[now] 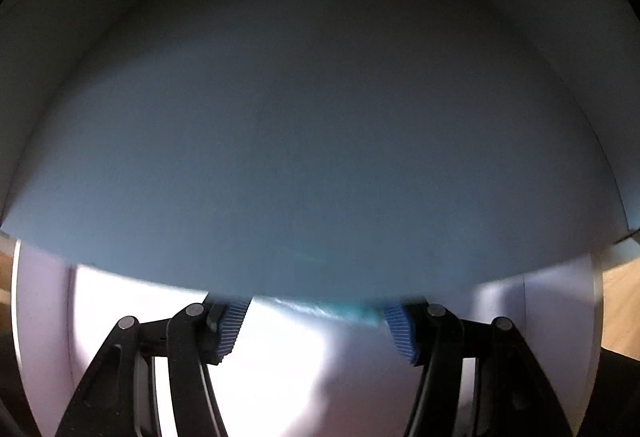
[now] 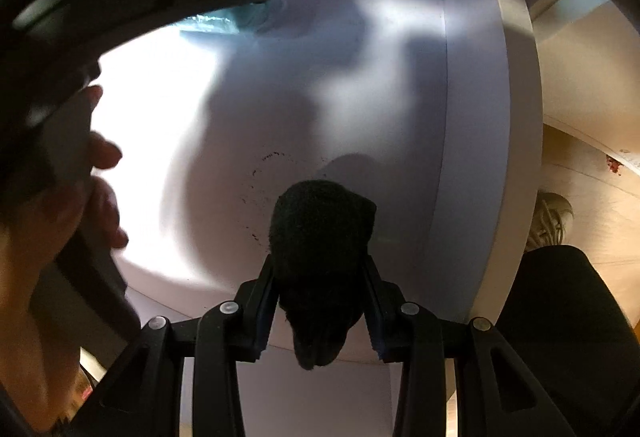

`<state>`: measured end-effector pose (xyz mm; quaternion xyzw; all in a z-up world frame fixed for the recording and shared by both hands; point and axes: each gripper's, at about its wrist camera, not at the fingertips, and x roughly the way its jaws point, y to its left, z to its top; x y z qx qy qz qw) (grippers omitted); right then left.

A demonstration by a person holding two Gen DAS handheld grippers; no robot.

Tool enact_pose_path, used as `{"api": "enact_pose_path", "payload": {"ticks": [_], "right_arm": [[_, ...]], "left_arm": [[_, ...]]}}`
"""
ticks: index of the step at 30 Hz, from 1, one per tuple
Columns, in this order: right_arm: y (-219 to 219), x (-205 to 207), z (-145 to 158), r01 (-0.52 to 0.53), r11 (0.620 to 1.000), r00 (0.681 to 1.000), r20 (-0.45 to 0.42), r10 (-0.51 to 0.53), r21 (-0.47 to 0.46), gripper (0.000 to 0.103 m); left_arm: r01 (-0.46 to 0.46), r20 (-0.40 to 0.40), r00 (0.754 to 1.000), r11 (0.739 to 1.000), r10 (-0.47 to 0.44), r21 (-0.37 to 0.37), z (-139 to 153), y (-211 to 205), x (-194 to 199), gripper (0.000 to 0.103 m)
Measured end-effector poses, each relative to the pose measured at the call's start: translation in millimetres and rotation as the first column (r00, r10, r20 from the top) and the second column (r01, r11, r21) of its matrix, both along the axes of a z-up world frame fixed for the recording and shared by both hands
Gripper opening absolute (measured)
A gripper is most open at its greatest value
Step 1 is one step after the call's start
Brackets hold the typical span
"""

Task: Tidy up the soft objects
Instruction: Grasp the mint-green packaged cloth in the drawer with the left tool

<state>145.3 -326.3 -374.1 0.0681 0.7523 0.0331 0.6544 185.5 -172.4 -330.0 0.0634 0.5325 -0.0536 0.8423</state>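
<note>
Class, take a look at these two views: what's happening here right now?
A person is sorting soft things over a white surface with two handheld grippers. The right gripper is shut on a dark fuzzy soft object, held above the surface. The left gripper is open at the edge of a teal crinkly item, not gripping it.

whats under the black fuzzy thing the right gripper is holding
Below the black fuzzy thing, gripped by the right gripper, lies white tabletop with faint dark specks. Whatever sits directly beneath it is covered.
</note>
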Motion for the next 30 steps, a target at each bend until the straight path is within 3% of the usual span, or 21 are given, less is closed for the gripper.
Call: {"api": "enact_pose_path", "payload": {"ticks": [3, 6, 10, 12, 16, 18, 20, 21, 24, 27, 30], "right_arm": [[-4.7, 3.1, 2.8, 0.007, 1.0, 1.0, 0.002, -0.007, 0.002, 0.039], [-7.7, 4.4, 4.9, 0.016, 1.0, 1.0, 0.002, -0.016, 0.006, 0.039], [-10.9, 4.6, 7.8, 0.014, 1.0, 1.0, 0.011, -0.014, -0.007, 0.039], [-13.7, 5.0, 9.7, 0.017, 1.0, 1.0, 0.013, -0.017, -0.01, 0.039], [-20.2, 2.3, 10.4, 0.033, 0.999, 0.999, 0.014, -0.033, -0.007, 0.039], [-23.3, 1.6, 11.4, 0.04, 0.999, 0.999, 0.017, -0.04, -0.002, 0.039], [-25.5, 0.7, 12.3, 0.044, 0.999, 0.999, 0.021, -0.044, -0.002, 0.039], [-26.8, 0.6, 13.2, 0.046, 0.999, 0.999, 0.024, -0.046, -0.003, 0.039], [-26.0, -0.7, 10.5, 0.056, 0.998, 0.998, 0.029, -0.055, -0.01, 0.039], [-28.5, -0.9, 13.5, 0.061, 0.998, 0.998, 0.031, -0.061, -0.001, 0.039], [-26.6, 2.2, 19.1, 0.067, 0.998, 0.997, 0.027, -0.068, 0.017, 0.039]], "left_arm": [[0.038, -0.008, 0.999, 0.999, -0.039, -0.037, -0.4, 4.4, 4.0, 0.061], [0.087, -0.009, 0.996, 0.994, -0.088, -0.069, 3.1, 12.6, -0.4, 0.053], [0.144, -0.046, 0.988, 0.984, -0.15, -0.103, 8.4, 30.5, -19.3, 0.027], [0.15, -0.103, 0.981, 0.982, -0.162, -0.116, 4.4, 41.6, -32.4, 0.021], [0.12, -0.164, 0.976, 0.983, -0.142, -0.137, 0.2, 63.9, -52.3, 0.021], [0.089, -0.136, 0.984, 0.978, -0.116, -0.189, 13.2, 72.9, -55.9, 0.021], [0.089, -0.09, 0.99, 0.975, -0.11, -0.204, 26.4, 78.6, -42.1, 0.029], [0.078, -0.083, 0.992, 0.977, -0.097, -0.201, 30.4, 76.0, -41.2, 0.038], [-0.003, -0.09, 0.996, 0.98, -0.015, -0.198, 30.7, 55.2, -14.0, 0.044], [-0.078, -0.1, 0.993, 0.983, 0.062, -0.167, 22.9, 34.2, -14.4, 0.057], [-0.108, -0.049, 0.994, 0.987, 0.103, -0.123, 23.3, 15.6, -6.8, 0.064]]}}
